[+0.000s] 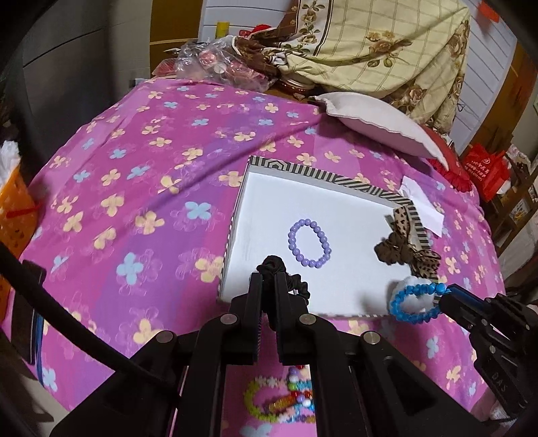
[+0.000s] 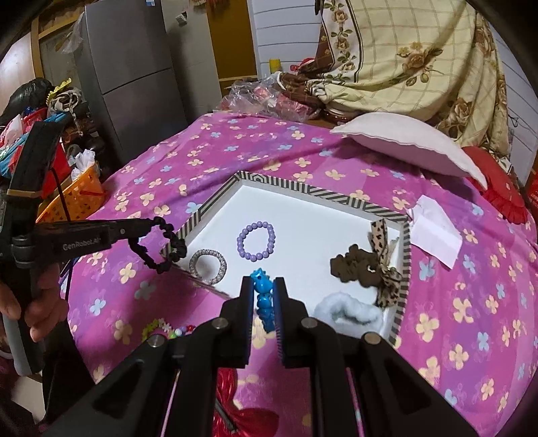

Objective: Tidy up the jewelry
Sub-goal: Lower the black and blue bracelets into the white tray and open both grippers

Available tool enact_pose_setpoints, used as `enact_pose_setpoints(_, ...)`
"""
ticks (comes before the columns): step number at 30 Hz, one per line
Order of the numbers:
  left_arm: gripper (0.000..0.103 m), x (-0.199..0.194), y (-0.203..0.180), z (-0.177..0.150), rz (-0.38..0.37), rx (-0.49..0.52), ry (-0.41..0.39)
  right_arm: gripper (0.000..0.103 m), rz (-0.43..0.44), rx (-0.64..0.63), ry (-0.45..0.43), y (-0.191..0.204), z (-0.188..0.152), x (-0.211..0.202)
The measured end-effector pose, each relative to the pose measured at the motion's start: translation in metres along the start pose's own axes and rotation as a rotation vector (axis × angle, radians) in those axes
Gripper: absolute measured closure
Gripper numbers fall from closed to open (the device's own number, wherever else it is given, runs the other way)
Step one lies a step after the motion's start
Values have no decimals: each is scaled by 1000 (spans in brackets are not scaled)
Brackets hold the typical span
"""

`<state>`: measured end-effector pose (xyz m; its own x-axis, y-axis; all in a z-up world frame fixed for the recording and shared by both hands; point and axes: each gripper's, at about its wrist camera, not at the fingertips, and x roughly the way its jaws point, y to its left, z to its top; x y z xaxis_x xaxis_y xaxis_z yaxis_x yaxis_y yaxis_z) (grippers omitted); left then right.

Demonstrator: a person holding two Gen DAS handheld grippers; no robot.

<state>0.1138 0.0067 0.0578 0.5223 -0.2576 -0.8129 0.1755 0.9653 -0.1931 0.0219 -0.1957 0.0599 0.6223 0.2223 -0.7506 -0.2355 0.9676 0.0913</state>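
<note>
My left claw (image 1: 269,279) was clenched on a black scrunchie (image 1: 296,284), my right claw (image 2: 264,295) on a blue bracelet (image 2: 262,292) — both raised just short of the striped box (image 2: 405,255), probably so each could drop in beside the purple bracelet (image 2: 256,241) lying ahead.

A bed with a pink flowered sheet (image 2: 255,161) fills the middle — behind it a grey fridge (image 2: 131,67) at upper left, white panelled wall (image 2: 285,30) and a cream checked quilt (image 2: 420,50) at upper right.
</note>
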Motion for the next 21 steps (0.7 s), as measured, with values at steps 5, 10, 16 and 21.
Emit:
enact_pose_setpoints(5, 85, 25, -3, 12, 15, 7, 18, 92, 21, 36, 22, -3, 10, 29)
enact_pose_setpoints(10, 85, 47, -5, 21, 25, 10, 41, 92, 64, 46, 47, 4, 16, 57)
enact_pose_setpoints(16, 85, 79, 1, 31, 46, 5, 77, 92, 42, 116, 119, -15, 13, 95)
enact_pose_setpoints(21, 85, 101, 11, 32, 77, -7, 108, 92, 24, 153, 177, -31, 0, 120)
